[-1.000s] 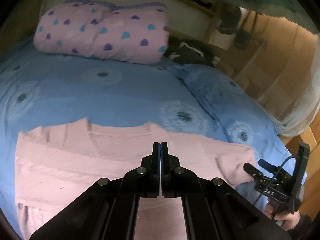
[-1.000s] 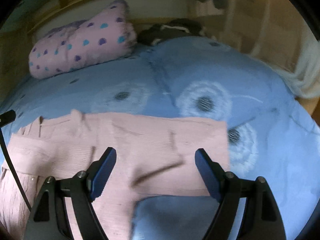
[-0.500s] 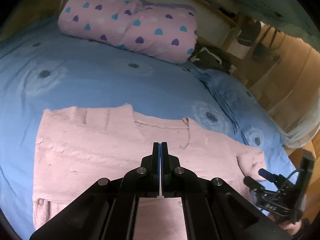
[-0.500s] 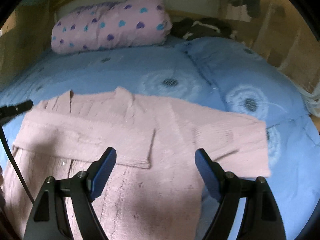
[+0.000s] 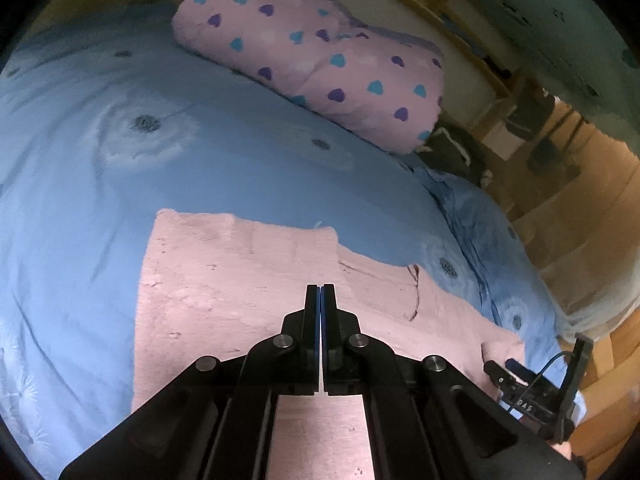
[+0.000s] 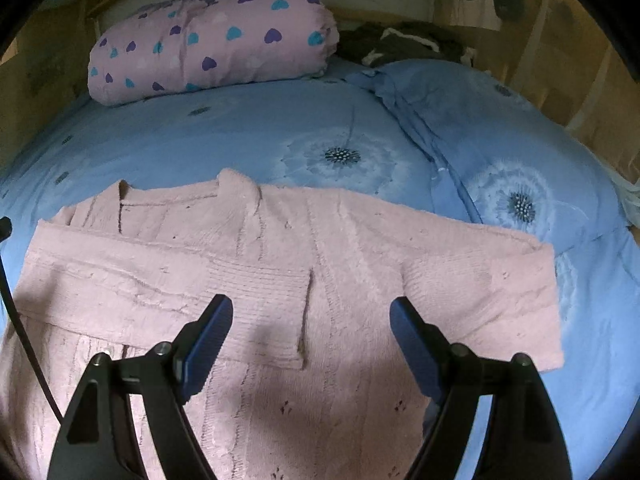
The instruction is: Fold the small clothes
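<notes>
Two grippers are above the pink sweater [image 6: 248, 280] lying on the blue duvet [image 6: 360, 128]: left gripper [image 5: 321, 296] closed and empty, right gripper [image 6: 310, 320] wide open, empty; pillow [image 6: 212, 48] at 11 o'clock.

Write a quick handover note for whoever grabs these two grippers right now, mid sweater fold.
Left hand-held gripper: shut, empty, above the sweater.
Right hand-held gripper: open, empty, above the sweater's middle.
Pink knit sweater: lies flat on the blue duvet, collar toward the heart-print pillow.
Done: one sleeve is folded across the chest.
Left: the other sleeve is spread out sideways; fold it in, then probably fold the body up.
</notes>
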Motion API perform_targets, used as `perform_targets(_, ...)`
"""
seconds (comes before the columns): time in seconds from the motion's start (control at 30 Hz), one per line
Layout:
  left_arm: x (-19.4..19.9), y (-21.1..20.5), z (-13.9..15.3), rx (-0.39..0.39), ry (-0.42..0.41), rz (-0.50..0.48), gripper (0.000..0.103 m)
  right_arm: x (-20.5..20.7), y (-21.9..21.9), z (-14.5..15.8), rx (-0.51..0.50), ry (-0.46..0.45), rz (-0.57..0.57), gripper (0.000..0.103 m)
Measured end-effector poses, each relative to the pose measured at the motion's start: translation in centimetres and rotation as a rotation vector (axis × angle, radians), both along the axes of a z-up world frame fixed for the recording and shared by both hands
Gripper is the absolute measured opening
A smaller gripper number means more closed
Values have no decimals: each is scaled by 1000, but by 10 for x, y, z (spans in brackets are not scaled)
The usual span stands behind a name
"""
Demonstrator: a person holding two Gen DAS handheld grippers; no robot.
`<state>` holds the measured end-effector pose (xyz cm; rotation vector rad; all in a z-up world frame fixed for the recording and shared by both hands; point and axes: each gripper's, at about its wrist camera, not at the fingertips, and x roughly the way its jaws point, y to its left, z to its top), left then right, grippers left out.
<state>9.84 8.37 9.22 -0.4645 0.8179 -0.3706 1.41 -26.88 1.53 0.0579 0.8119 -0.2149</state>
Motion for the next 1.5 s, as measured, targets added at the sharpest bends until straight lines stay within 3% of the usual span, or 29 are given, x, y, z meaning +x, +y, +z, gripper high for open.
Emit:
perform_targets(0.23, 1, -7, -10, -5, 33, -31, 0, 2, -14, 5, -17, -11, -31, 84)
perform_targets(0.37, 2, -36, -15, 12, 47, -96, 0, -8, -54, 20, 9, -71, -136, 87)
perform_targets(0.5, 4, -84, -24, -65, 104, -213, 0, -20, -106, 15, 84, -53, -292, 87)
perform_targets(0.6, -1, -148, -24, -121, 107, -376, 16, -35, -134, 19, 153, -82, -359, 87)
perform_targets(0.7, -15, -216, -24, -118, 95, -517, 29, -49, -158, 23, 128, -90, -429, 87)
perform_targets(0.8, -39, -305, -25, 10, 57, -646, 32, -62, -181, 19, 74, -56, -478, 87)
perform_targets(0.87, -51, -352, -24, 128, 17, -662, 36, -71, -195, 17, 70, -35, -496, 87)
perform_targets(0.9, -59, -380, -25, 234, -13, -653, 38, -76, -205, 16, 72, -28, -515, 87)
perform_targets(1.03, -80, -450, -28, 457, -133, -709, 37, -100, -241, 13, 144, -23, -588, 87)
perform_targets(1.07, -81, -461, -31, 496, -141, -722, 34, -103, -247, 13, 176, -30, -593, 87)
perform_targets(1.1, -79, -467, -36, 522, -129, -723, 5, -107, -252, 12, 204, -38, -596, 87)
perform_targets(1.13, -74, -471, -42, 532, -86, -701, 0, -108, -257, 11, 220, -41, -603, 87)
perform_targets(1.17, -65, -468, -47, 504, -20, -662, 0, -107, -257, 10, 216, -37, -606, 87)
perform_targets(1.23, -55, -448, -40, 370, 14, -604, 0, -102, -257, 8, 199, -20, -596, 87)
perform_targets(1.33, -52, -420, -19, 302, -32, -556, 0, -91, -245, 7, 206, -13, -545, 87)
perform_targets(1.5, -43, -338, 30, 146, -98, -483, 0, -71, -219, 8, 196, -3, -473, 87)
